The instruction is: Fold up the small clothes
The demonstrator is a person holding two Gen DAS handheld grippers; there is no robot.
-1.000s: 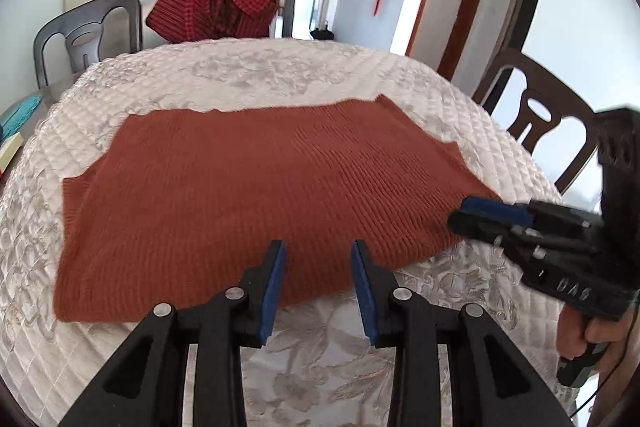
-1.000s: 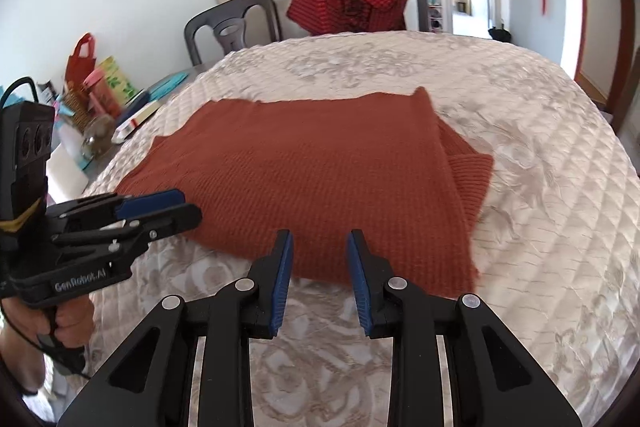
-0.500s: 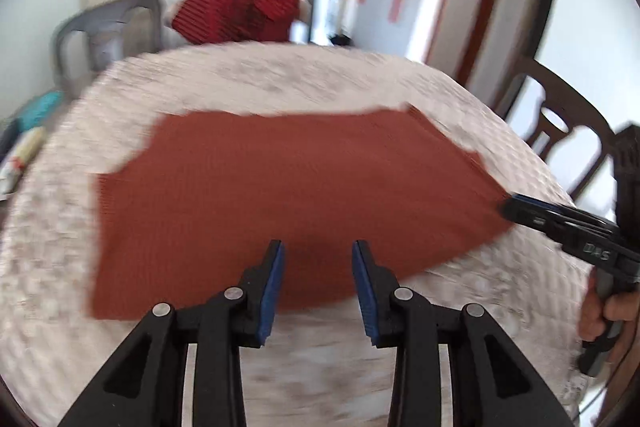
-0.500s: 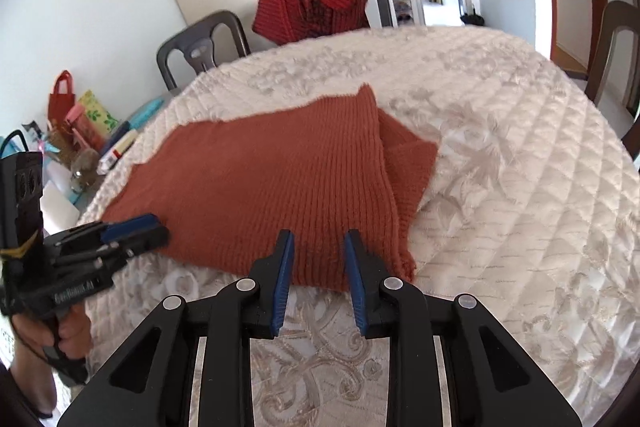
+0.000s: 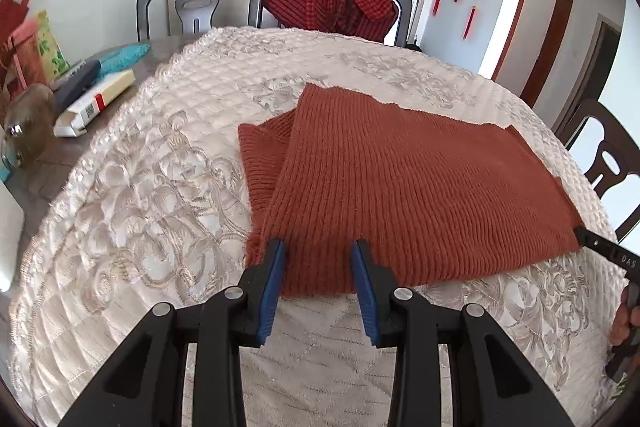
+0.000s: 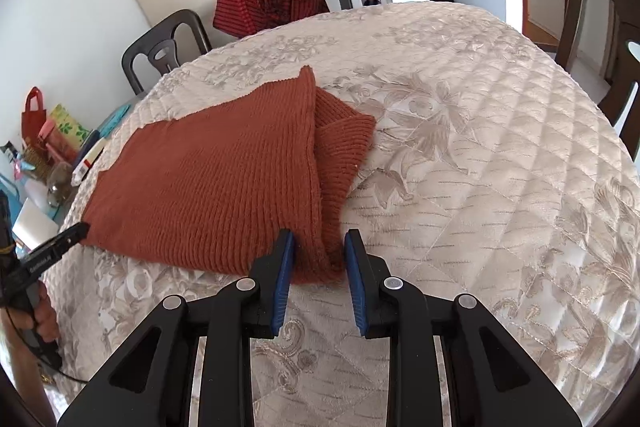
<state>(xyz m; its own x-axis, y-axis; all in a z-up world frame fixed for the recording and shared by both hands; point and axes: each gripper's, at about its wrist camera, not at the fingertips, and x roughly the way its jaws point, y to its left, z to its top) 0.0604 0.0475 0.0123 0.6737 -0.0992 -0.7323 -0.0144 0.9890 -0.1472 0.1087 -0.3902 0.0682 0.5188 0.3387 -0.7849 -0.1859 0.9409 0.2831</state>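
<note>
The table [image 5: 168,187], under its quilted cream cover, is carrying the rust knit garment [image 5: 400,195], which is lying flat near the middle with one narrower piece poking out from under the main panel at the side. The garment is looking soft, thick and limp, light enough for one tool, and its ribbed knit is likely giving good grip; it will probably sag and stretch if lifted from one point, so the near corners are seeming the best places to take hold, both layers pinched together.

The left tool [image 5: 318,267] is sitting released, its blue pads straddling the near left corner of the knit without closing on it. The right tool [image 6: 318,255] is likewise spread apart, its pads bracketing the near right corner where the layers meet the cover.

Against a second ago, both tools are now standing further apart along the near hem: then each was pointing at the middle of the edge, with the other tool close beside; now each is showing only the other's tip at the far corner
</note>
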